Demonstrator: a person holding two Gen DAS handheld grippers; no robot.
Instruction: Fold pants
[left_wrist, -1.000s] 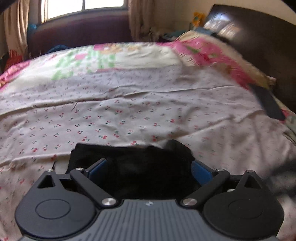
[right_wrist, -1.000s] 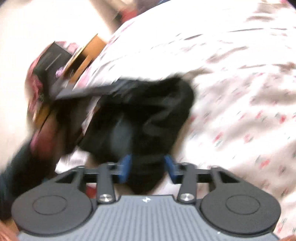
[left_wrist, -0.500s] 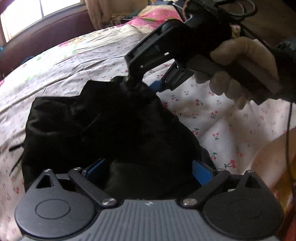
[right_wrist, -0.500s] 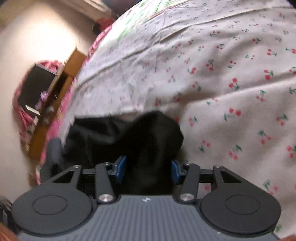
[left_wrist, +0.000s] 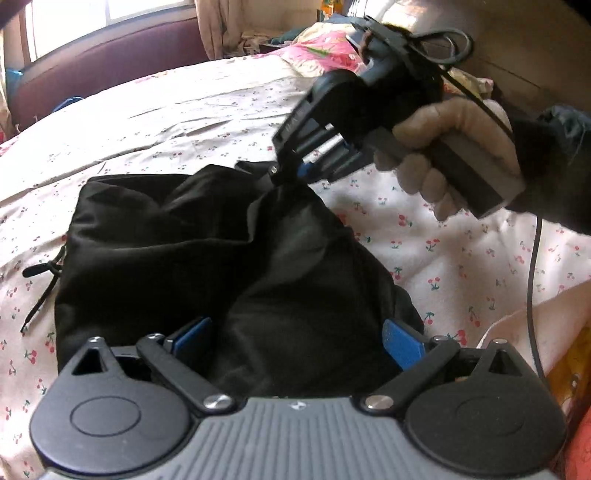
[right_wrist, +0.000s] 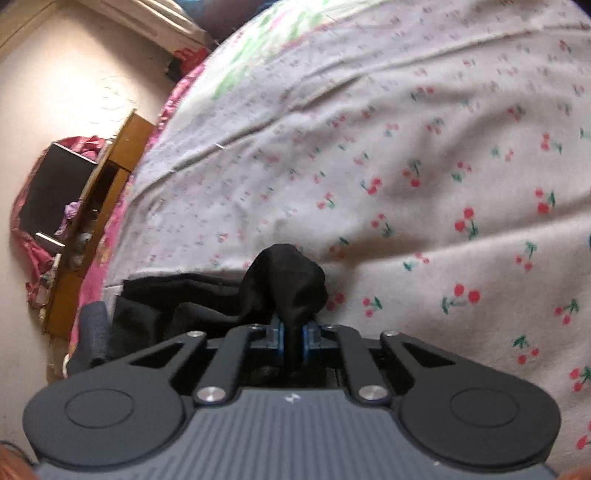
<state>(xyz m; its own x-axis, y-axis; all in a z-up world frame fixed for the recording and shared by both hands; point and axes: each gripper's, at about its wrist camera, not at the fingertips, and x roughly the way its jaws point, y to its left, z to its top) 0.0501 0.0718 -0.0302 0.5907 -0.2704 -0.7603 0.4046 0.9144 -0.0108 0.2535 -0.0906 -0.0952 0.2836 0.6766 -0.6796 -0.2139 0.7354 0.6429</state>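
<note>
The pants (left_wrist: 207, 258) were black, of a soft matte cloth, bunched in a loose, rumpled heap on the cherry-print bed sheet (left_wrist: 184, 122) near its edge. One corner of the cloth was drawn up into a peak, with folds slanting down from it. A thin black drawstring (left_wrist: 40, 284) trailed from the heap's side onto the sheet.

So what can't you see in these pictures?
- Left wrist view: the near edge of the pants is hidden behind the left hand-held gripper, so any contact with its open fingers is unclear.
- Right wrist view: most of the pants are hidden behind the right hand-held gripper.
- Both views: the pants' legs and waistband can't be told apart, just bunched black cloth.
</note>
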